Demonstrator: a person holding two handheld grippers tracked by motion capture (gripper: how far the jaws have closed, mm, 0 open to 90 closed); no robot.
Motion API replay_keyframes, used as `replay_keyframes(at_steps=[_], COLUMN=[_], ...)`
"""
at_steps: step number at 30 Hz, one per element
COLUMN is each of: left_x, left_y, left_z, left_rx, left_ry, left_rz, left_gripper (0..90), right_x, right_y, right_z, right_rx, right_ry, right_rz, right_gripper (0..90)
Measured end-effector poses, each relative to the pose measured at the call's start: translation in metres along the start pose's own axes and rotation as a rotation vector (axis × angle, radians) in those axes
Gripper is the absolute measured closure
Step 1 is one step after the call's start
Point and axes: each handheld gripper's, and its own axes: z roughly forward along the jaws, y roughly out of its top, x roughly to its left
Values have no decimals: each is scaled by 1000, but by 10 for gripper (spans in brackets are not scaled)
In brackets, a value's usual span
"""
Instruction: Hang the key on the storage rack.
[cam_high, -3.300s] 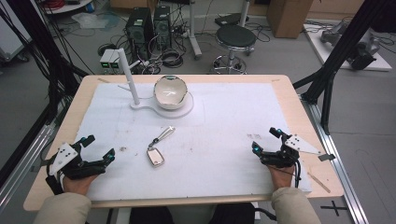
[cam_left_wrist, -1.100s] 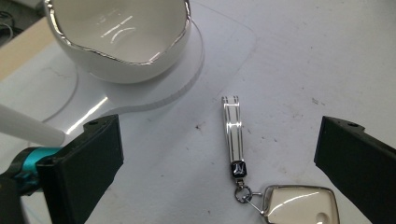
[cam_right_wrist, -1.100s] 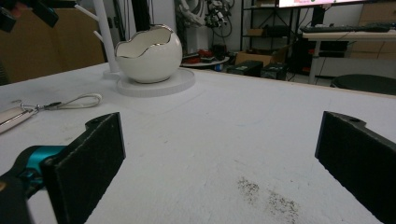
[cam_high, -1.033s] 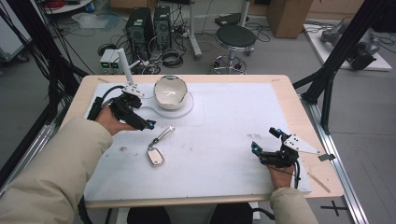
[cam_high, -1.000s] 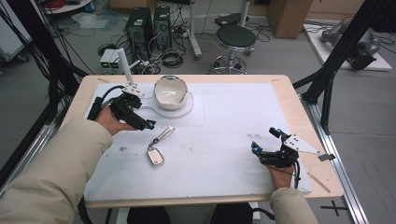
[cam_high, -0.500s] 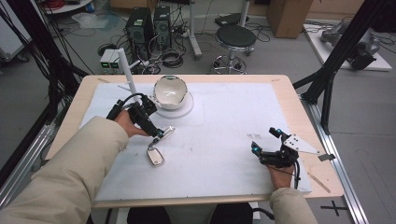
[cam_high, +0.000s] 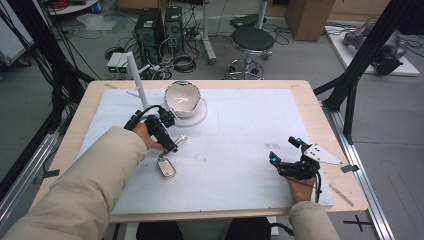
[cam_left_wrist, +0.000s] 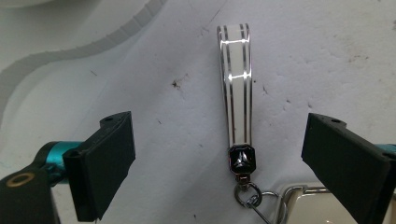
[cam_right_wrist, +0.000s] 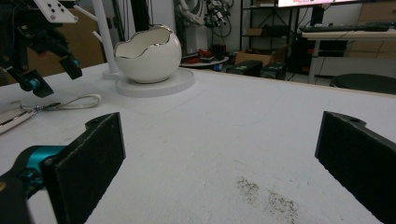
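Left gripper poised over the key fob strap

High view: my left gripper hovers over the white silver-striped strap of the key fob, at 6 o'clock from the white egg-shaped bowl on the bench. Left gripper view: jaws spread wide astride the strap; probably light, floppy and glossy, so I'd pinch mid-loop. Right gripper view: my right gripper rests released.

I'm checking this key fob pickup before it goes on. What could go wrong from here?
The left gripper is open over the thin strap, which lies flat on the white mat; the jaws might close above it and miss. The strap joins the key fob by a small ring, so a lifted fob would probably swing. The egg-shaped bowl stands close behind the hand and might get knocked.
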Motion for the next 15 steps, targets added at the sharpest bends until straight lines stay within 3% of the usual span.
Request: replay_keyframes(at_steps=[9,15], left_x=[-1,-2], left_y=[-1,-2], left_z=[7,10], left_rx=[63,99], left_ry=[-16,-38], left_rz=[-16,-3], left_gripper=[186,300], right_x=[-1,-1], right_y=[0,0], right_z=[0,0], right_rx=[-4,-4], right_ry=[1,0], right_rz=[-1,-1], right_gripper=[7,7])
